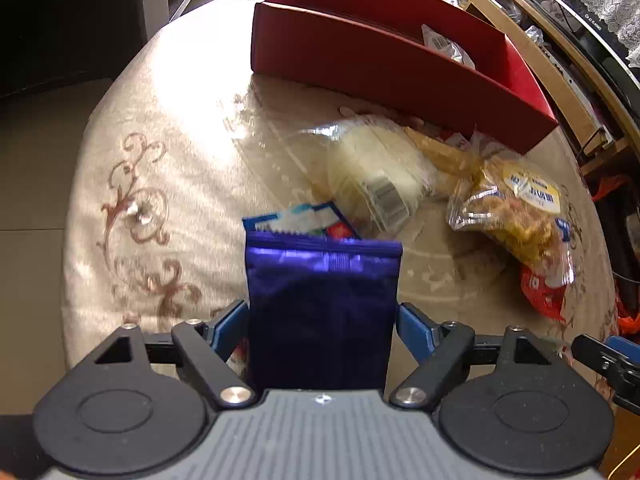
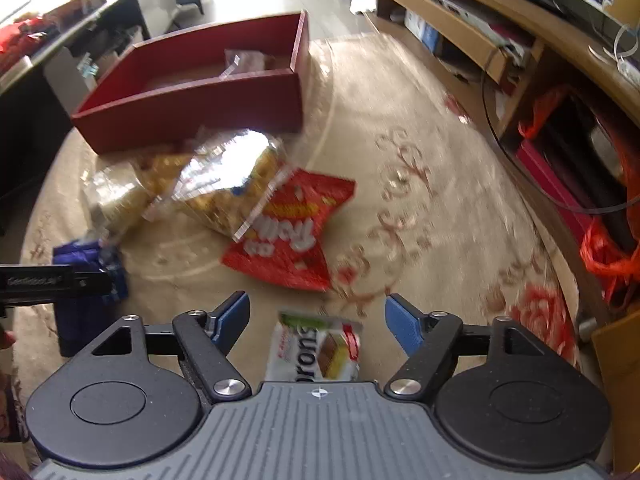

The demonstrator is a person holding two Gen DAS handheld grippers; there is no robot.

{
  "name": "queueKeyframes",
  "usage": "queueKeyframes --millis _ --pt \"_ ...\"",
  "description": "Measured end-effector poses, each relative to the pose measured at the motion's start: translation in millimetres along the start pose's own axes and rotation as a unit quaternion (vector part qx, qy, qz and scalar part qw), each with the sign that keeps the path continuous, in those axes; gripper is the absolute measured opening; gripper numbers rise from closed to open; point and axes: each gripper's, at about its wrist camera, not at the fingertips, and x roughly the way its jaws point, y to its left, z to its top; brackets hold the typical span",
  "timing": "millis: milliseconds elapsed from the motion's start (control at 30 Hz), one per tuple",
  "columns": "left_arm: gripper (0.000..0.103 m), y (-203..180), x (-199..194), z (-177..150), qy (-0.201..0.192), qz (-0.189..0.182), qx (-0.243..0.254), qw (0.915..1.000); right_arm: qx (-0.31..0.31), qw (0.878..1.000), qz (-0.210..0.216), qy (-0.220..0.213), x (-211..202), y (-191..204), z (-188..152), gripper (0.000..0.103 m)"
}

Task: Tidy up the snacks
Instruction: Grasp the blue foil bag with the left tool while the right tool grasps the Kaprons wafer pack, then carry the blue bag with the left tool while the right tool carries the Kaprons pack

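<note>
Snacks: loose packets lie on a beige patterned carpet, at 6 o'clock from a red box [image 2: 192, 96].
Red box: open-topped, at 12 o'clock in both views, with a clear wrapped packet [image 2: 244, 62] inside against its far wall.
Purple packet [image 1: 322, 308]: upright between the left gripper's [image 1: 323, 320] fingers, which touch both its side edges and pinch it; in the right wrist view it shows at 9 o'clock.
Blue-and-white packet [image 1: 304, 220]: just behind the purple packet's top edge, partly hidden.
Pale clear bag [image 1: 376, 172]: near the middle of the left view, blurred, with a barcode label.
Clear bag of golden snacks [image 2: 224, 184]: just in front of the red box, overlapping the red chip bag's top edge.
Red chip bag [image 2: 294, 232]: flat on the carpet at centre of the right view.
Right gripper [image 2: 318, 320]: fingers spread wide, holding nothing.
White wafer packet [image 2: 316, 346]: on the carpet between the spread fingers, touching neither.
Surroundings: wooden shelving [image 2: 460, 28] at 2 o'clock, an orange plastic bag [image 2: 608, 256] at 3 o'clock.
</note>
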Motion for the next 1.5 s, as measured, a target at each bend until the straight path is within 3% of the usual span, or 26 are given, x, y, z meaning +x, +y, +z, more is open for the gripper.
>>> queueKeyframes --millis 333,467,533,700,800,1033,1067,1167,1200,1500 --pt "0.079 -5 -1 -7 -0.002 0.001 0.019 0.9998 -0.032 0.997 -0.022 0.070 41 17 -19 0.081" --pt "0.078 -4 -2 -6 0.003 -0.007 0.014 0.9999 -0.031 0.998 -0.025 0.055 36 14 -23 0.067" --pt "0.075 -3 -2 -5 0.002 -0.009 0.011 0.9999 -0.022 0.998 -0.019 0.054 33 11 -24 0.066" --pt "0.055 -5 -8 -9 -0.004 -0.006 0.018 0.9998 -0.037 0.999 -0.001 0.040 22 18 -20 0.066" --pt "0.056 -13 -8 -13 -0.010 0.012 0.037 0.9992 -0.038 0.999 0.010 0.025 13 22 -16 0.066" --pt "0.079 -33 6 -15 -0.023 0.052 0.024 0.9981 -0.042 0.998 0.035 0.009 5 27 -5 0.066" --pt "0.078 -37 8 -17 -0.027 0.060 0.028 0.9974 -0.044 0.998 0.038 0.007 3 27 -5 0.066" --pt "0.063 -47 7 -26 -0.044 0.102 0.058 0.9922 -0.043 0.998 0.043 0.004 -1 24 -5 0.066" --pt "0.059 -46 6 -28 -0.046 0.099 0.060 0.9922 -0.042 0.998 0.044 0.003 -3 22 -5 0.066" --pt "0.057 -33 -16 -26 -0.044 0.089 0.036 0.9944 -0.048 0.997 0.049 -0.025 -19 26 5 0.066"
